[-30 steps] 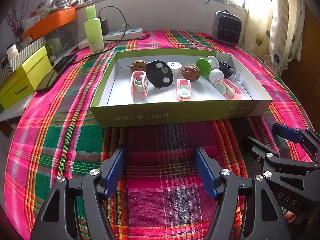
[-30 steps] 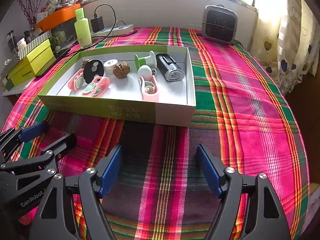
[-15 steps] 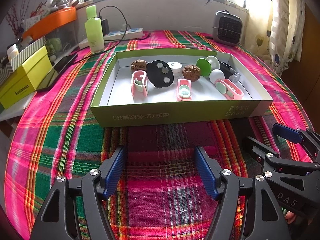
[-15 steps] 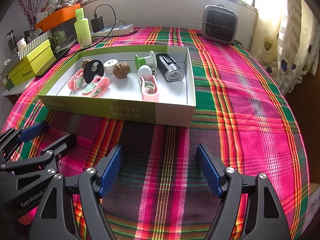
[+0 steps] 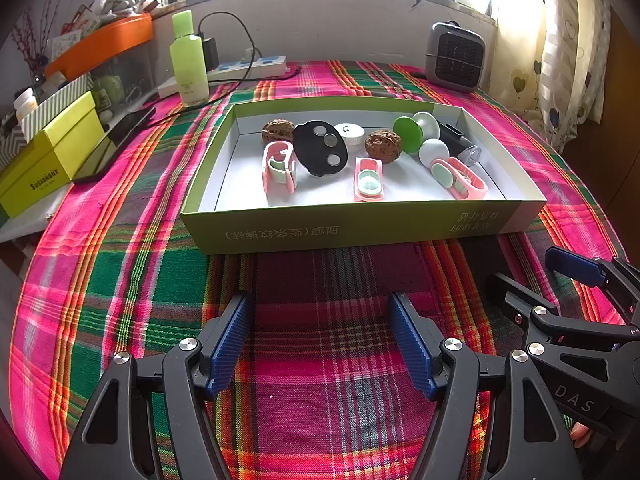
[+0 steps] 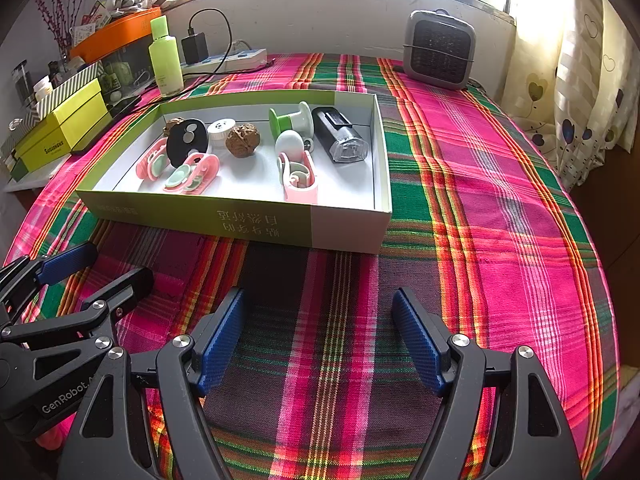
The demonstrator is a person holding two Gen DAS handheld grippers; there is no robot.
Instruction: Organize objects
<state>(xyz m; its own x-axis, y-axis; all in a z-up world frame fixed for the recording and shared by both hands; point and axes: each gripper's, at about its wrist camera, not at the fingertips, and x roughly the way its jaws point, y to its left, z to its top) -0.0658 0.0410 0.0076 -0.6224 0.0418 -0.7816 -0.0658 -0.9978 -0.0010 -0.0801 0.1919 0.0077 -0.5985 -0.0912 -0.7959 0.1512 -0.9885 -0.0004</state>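
Both of my claws stand wide open with nothing between the pads: the left claw (image 5: 320,344) and the right claw (image 6: 318,340) hover side by side over the plaid cloth (image 6: 480,200), just short of the green tray (image 5: 360,228). All the small things lie inside that tray: two walnuts (image 5: 382,146), a black oval disc (image 5: 320,148), three pink clips (image 5: 369,180), a white cap (image 5: 349,133), a green-and-white spool (image 6: 291,120), a white ball (image 5: 433,151) and a dark clear-ended gadget (image 6: 340,136).

Crowding is the main risk, I judge. The pieces nearly touch, so a wide claw coming down on one may nudge its neighbour; the walnuts and ball could roll. The tray's near wall may catch my fingers, and the light cardboard could slide on the cloth.

Around me, the desk carries a green bottle (image 5: 188,60), a power strip (image 5: 252,68), a small heater (image 6: 438,50) and yellow boxes (image 5: 48,156), under a bright window with curtains.
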